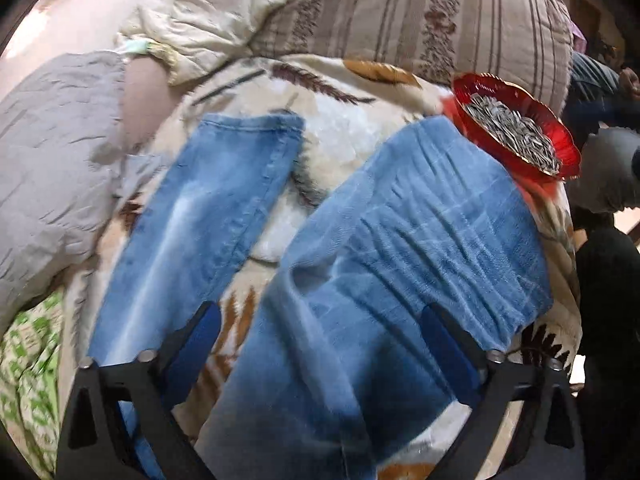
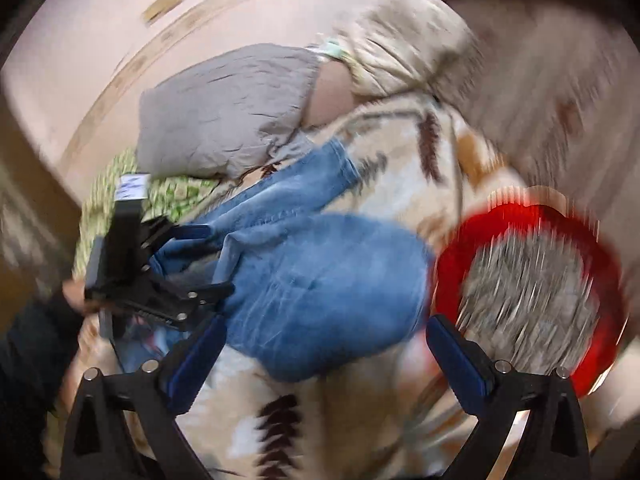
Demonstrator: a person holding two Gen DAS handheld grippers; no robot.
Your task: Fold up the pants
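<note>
The blue jeans lie spread across frame centre on the leaf-print blanket, legs splayed for folding, both the left gripper and right gripper wide open, empty, the red seed bowl touching a leg at upper right

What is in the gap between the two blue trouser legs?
Only the leaf-patterned blanket shows between the two legs of the jeans; the left wrist view shows it best.

Both hand-held grippers wide open.
</note>
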